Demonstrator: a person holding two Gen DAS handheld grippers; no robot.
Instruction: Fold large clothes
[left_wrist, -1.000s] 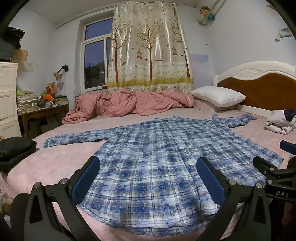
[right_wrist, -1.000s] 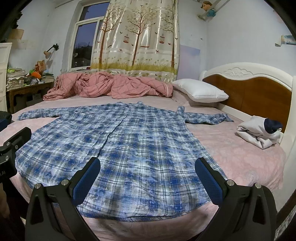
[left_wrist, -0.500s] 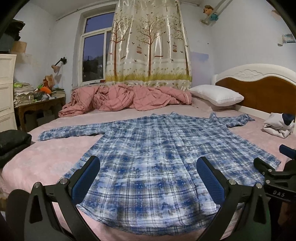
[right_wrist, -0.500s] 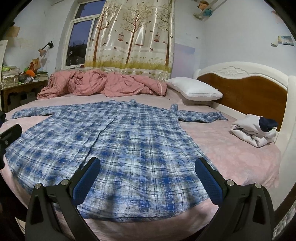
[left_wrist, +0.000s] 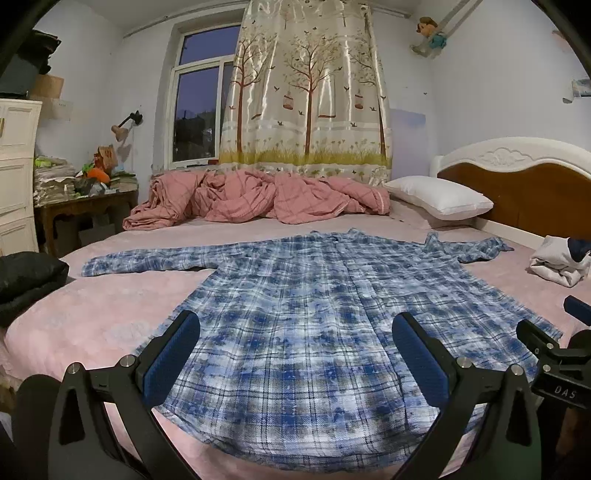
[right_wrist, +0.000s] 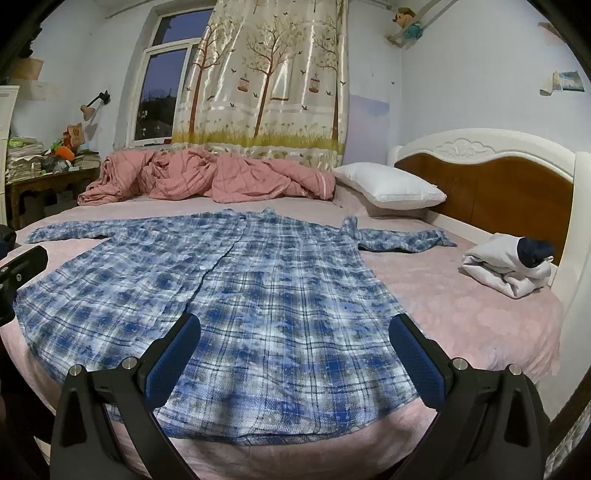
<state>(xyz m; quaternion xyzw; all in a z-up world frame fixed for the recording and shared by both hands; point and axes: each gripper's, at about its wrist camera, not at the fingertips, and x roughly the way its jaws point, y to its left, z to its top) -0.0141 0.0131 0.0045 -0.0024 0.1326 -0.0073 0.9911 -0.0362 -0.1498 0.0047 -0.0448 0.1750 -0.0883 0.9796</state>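
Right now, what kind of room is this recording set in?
A home bedroom, most likely: a bed with a white and brown wooden headboard, a white pillow and a crumpled pink quilt, with a blue plaid shirt spread flat on the pink sheet.

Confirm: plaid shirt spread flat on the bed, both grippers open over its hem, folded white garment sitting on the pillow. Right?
Not quite. The folded white garment lies on the pink sheet near the headboard, apart from the pillow; the right wrist view shows the gap. The rest holds: the plaid shirt is spread flat, and the left gripper and right gripper are open over its hem.
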